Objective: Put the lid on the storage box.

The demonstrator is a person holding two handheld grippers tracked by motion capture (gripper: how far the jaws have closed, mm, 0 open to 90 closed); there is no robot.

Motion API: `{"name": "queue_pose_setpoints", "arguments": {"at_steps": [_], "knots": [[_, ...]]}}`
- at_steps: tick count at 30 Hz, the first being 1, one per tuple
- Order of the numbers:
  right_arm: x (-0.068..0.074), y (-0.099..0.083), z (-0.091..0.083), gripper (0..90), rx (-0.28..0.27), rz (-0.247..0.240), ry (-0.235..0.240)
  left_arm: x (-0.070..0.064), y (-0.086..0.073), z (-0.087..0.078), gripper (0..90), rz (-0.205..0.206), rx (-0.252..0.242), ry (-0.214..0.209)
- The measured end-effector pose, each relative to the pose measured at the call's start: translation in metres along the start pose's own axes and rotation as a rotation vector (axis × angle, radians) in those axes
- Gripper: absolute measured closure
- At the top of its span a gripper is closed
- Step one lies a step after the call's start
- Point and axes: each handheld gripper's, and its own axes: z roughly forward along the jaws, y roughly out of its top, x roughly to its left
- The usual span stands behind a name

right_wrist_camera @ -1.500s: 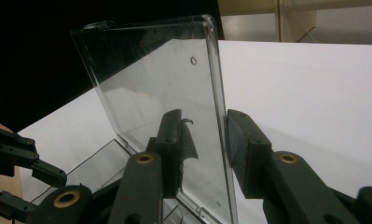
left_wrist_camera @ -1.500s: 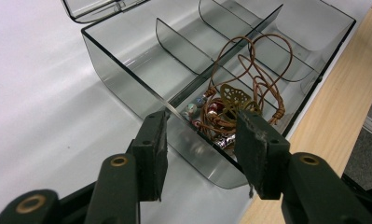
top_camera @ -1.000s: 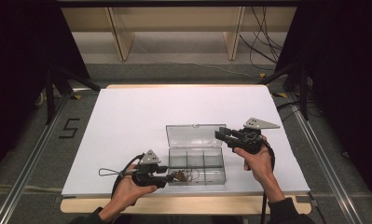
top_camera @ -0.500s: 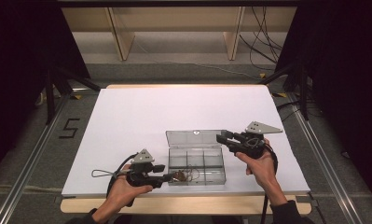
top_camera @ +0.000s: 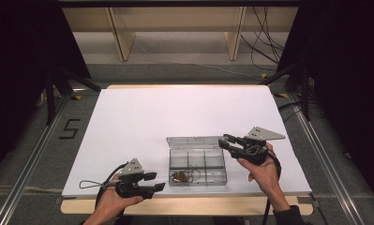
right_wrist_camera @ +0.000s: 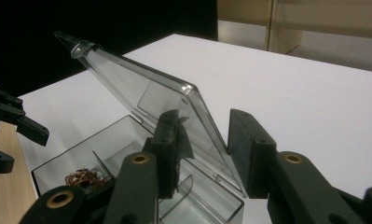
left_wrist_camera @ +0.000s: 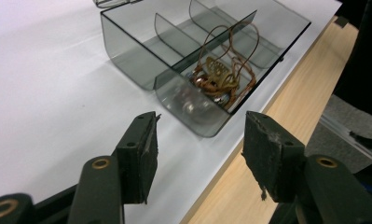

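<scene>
A clear plastic compartment box (top_camera: 197,162) stands near the table's front edge. Its lid (top_camera: 194,141) is hinged at the back and tilted up. A tangle of brown wire (top_camera: 182,176) lies in the front left compartment. My right gripper (top_camera: 227,141) is open at the lid's right end. In the right gripper view the lid (right_wrist_camera: 141,88) slants up and its edge passes between the jaws of that gripper (right_wrist_camera: 207,126). My left gripper (top_camera: 154,182) is open and holds nothing, left of the box. In the left gripper view that gripper (left_wrist_camera: 200,126) faces the wire (left_wrist_camera: 218,77).
A white sheet (top_camera: 175,112) covers the table, bare behind and left of the box. A wooden strip (top_camera: 184,206) runs along the front edge. Wooden shelving (top_camera: 175,23) and cables (top_camera: 264,42) stand beyond the far edge. Metal rails (top_camera: 30,159) flank the table.
The left gripper has drawn back from the box, to the left and toward the front edge. The right gripper has shifted slightly nearer and the lid stands more upright.
</scene>
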Motion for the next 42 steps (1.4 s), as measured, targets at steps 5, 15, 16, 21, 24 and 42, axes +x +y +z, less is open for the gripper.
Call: {"name": "queue_pose_setpoints", "arguments": {"at_steps": [5, 15, 16, 21, 24, 42], "knots": [[0.002, -0.001, -0.004, 63.8, 0.003, -0.064, -0.014, 0.001, -0.009, -0.008, 42.3, -0.004, 0.006, 0.037], [0.018, -0.004, -0.009, 62.5, 0.04, -0.081, -0.06, -0.007, -0.018, -0.014, 41.5, 0.034, 0.012, 0.041], [0.019, -0.004, -0.009, 62.5, 0.039, -0.095, -0.054, -0.008, -0.019, -0.014, 41.5, 0.045, 0.012, 0.04], [0.024, -0.003, -0.015, 64.4, 0.063, -0.096, -0.084, -0.009, -0.02, -0.015, 41.3, 0.064, 0.017, 0.03], [0.025, -0.004, -0.016, 64.9, 0.057, -0.109, -0.088, -0.009, -0.021, -0.015, 41.3, 0.052, 0.0, 0.032], [0.035, -0.022, -0.024, 67.7, 0.134, -0.081, -0.103, -0.01, -0.024, -0.018, 41.3, 0.08, 0.036, 0.036]]}}
